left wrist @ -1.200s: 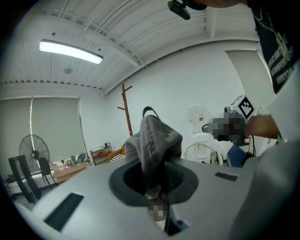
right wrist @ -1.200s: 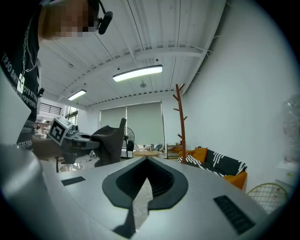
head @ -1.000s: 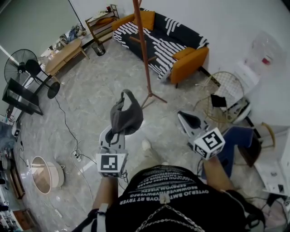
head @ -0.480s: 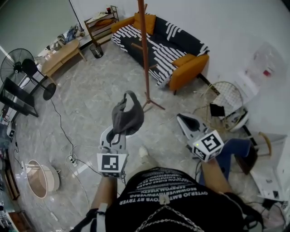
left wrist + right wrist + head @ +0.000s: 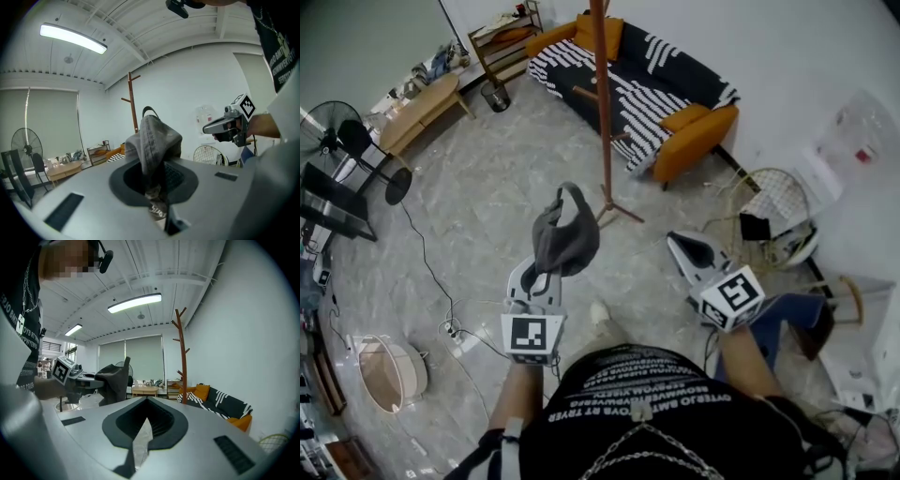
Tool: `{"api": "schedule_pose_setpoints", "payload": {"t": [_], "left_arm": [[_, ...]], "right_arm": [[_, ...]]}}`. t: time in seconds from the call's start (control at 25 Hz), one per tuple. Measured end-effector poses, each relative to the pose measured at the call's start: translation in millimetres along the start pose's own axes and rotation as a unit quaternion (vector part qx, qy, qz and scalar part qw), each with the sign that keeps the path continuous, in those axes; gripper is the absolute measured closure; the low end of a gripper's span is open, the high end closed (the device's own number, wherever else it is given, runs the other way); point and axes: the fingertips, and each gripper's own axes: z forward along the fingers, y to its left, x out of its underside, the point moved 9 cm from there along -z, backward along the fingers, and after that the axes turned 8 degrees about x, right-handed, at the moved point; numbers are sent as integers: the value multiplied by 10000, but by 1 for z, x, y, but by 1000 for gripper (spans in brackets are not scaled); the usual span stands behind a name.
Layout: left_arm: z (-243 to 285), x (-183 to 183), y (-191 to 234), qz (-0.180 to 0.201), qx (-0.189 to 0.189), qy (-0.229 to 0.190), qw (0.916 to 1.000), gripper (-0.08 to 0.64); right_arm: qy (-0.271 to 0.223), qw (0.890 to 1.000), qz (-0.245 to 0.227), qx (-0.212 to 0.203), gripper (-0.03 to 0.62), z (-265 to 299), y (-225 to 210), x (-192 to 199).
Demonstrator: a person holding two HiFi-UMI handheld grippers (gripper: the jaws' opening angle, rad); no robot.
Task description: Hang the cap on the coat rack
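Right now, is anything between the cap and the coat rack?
Nothing. In the head view, only bare floor shows between the cap, held by the left gripper, and the coat rack.

Am standing in home-style lounge, more staged room than lived-in home. Am seeing sofa (image 5: 656,84) with orange cushions and striped throw, low wooden table (image 5: 417,112), shelf (image 5: 502,37), coat rack (image 5: 605,122), fan (image 5: 337,141), all on marble-look floor (image 5: 487,197). Am looking up at strip light (image 5: 72,38) and roller blinds (image 5: 133,359), office-like. Am noticing cable (image 5: 427,262) trailing across floor.
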Motion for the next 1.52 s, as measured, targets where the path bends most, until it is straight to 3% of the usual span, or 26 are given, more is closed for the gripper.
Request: {"api": "schedule_pose_setpoints", "payload": {"t": [0.2,0.4,0.92,1.12,1.28,1.52], "left_arm": [[18,6,16,34,68,-18,10000,537],[39,-24,64,43,184,34,9998,537],[93,-42,149,248,463,-216,9984,537],[99,-38,153,157,630,-261,9975,537],[129,-57,161,96,601,-157,9980,537],[132,-37,160,47,493,-116,9987,537]], "right_arm": [[-18,10000,13,57,598,25,-6,5],[29,10000,26,89,598,67,-15,-34],[9,9988,-239,429,598,134,-23,-68],[104,9982,-362,467,598,138,-20,-72],[48,9984,-340,458,598,156,-54,-97],[13,9988,-342,360,598,170,-54,-78]]}}
